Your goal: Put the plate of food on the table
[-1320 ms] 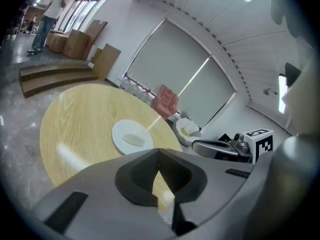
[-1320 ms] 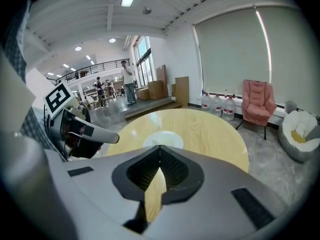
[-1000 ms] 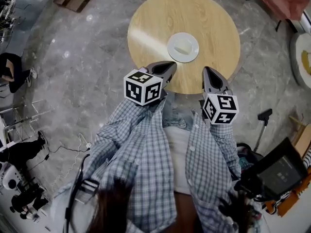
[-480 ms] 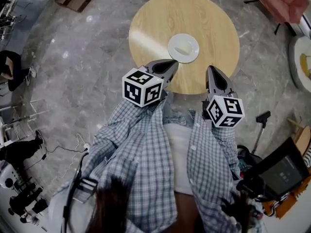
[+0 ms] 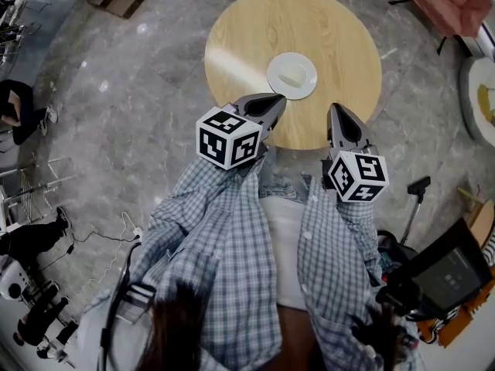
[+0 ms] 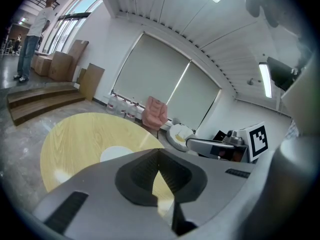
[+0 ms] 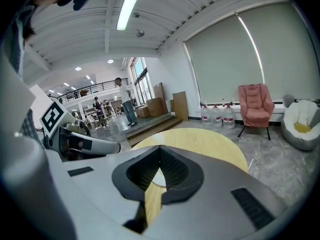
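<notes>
Hovering over the near edge of the round wooden table (image 5: 255, 29), you've got the left gripper (image 5: 276, 100) and the right gripper (image 5: 335, 109) both pressed together, pinching nothing. The white plate (image 5: 276, 66) with its pale food (image 5: 292, 78) sits near the table's middle, apart from both.

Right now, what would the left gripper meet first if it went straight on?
Probably the round light-wood table, near the white plate; the left gripper slants down that way. Depth is unclear, so the plate's rim might come first.
</notes>
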